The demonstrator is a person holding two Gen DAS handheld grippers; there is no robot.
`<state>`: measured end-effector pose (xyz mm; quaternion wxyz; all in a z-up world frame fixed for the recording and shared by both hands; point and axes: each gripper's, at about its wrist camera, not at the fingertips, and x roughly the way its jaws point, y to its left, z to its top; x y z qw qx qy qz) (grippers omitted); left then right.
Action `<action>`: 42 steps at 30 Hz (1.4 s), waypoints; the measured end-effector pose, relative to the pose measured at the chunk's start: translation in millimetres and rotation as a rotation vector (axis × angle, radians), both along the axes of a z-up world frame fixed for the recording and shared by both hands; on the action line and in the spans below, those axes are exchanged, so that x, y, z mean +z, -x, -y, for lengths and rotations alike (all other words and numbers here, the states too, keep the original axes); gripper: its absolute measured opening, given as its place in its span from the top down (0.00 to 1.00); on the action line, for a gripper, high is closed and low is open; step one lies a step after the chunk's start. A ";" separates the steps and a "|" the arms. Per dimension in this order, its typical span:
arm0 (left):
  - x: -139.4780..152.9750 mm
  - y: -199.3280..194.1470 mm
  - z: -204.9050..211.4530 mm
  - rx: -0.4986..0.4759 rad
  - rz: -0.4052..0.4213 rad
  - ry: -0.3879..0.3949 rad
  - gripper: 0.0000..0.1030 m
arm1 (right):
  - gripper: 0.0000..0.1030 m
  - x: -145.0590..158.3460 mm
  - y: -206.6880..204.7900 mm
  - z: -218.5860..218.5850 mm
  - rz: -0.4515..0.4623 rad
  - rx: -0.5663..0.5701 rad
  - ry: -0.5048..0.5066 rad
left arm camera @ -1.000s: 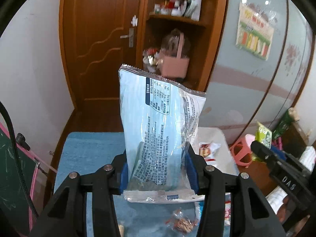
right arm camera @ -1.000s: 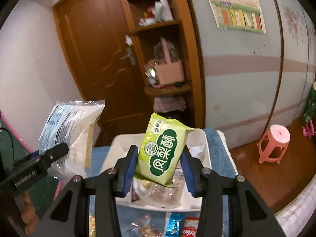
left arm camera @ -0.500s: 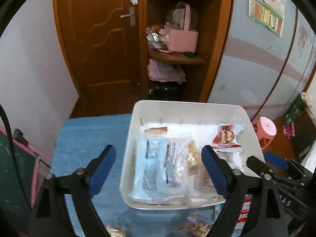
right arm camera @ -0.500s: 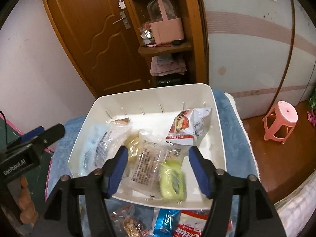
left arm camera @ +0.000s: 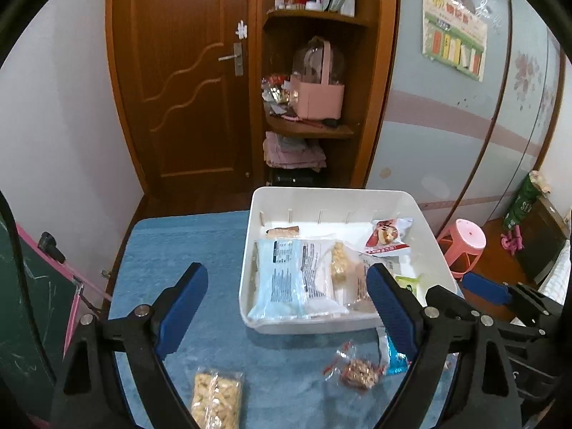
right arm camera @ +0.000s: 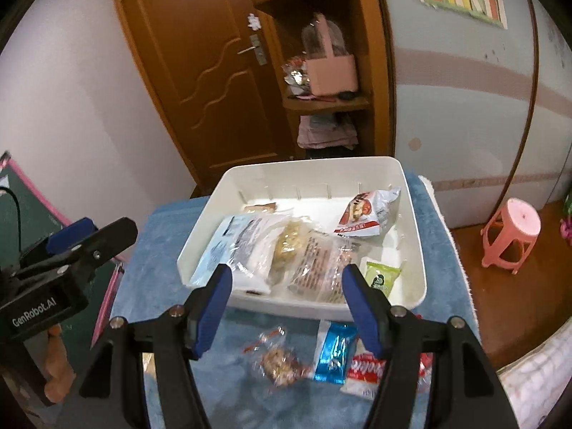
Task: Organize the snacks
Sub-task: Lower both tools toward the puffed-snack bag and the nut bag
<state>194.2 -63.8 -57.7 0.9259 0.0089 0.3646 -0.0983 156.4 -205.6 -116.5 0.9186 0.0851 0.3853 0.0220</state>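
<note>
A white bin (left arm camera: 434,236) (right arm camera: 314,166) sits on a blue cloth (left arm camera: 178,250) (right arm camera: 157,250). In it lie a light-blue snack bag (left arm camera: 282,282) (right arm camera: 218,246), clear cookie packs (left arm camera: 339,268) (right arm camera: 314,261), a red-and-white pack (left arm camera: 386,237) (right arm camera: 364,212) and a green pack (left arm camera: 407,280) (right arm camera: 380,277). My left gripper (left arm camera: 286,307) is open and empty above the bin's near left side. My right gripper (right arm camera: 287,304) is open and empty above the bin's near edge. On the cloth lie a nut pack (left arm camera: 357,370) (right arm camera: 279,359), a blue wrapper (left arm camera: 393,357) (right arm camera: 334,352), a red-and-white wrapper (right arm camera: 361,371) and a biscuit pack (left arm camera: 216,398).
A wooden door (left arm camera: 186,82) and a corner shelf with a pink basket (left arm camera: 318,96) stand behind. A pink stool (left arm camera: 464,241) (right arm camera: 511,232) stands on the floor at right. A green board with a pink frame (left arm camera: 32,304) is at left.
Both grippers opened and let go: the light-blue bag and the green pack now lie in the bin. Both grippers have drawn back toward the near side.
</note>
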 end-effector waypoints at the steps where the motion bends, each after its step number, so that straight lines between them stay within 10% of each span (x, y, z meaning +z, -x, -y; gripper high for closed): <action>1: 2.4 6.1 -1.9 -0.003 0.007 0.000 0.13 | 0.37 3.8 4.8 -3.5 0.011 0.007 0.009; 17: 37.9 110.5 -33.5 -0.019 0.150 -0.015 0.13 | 0.37 55.9 84.1 -34.7 0.134 0.052 0.064; 42: -83.9 102.0 -81.1 0.042 -0.154 -0.036 0.13 | 0.37 -34.8 81.8 -38.1 -0.029 0.047 0.018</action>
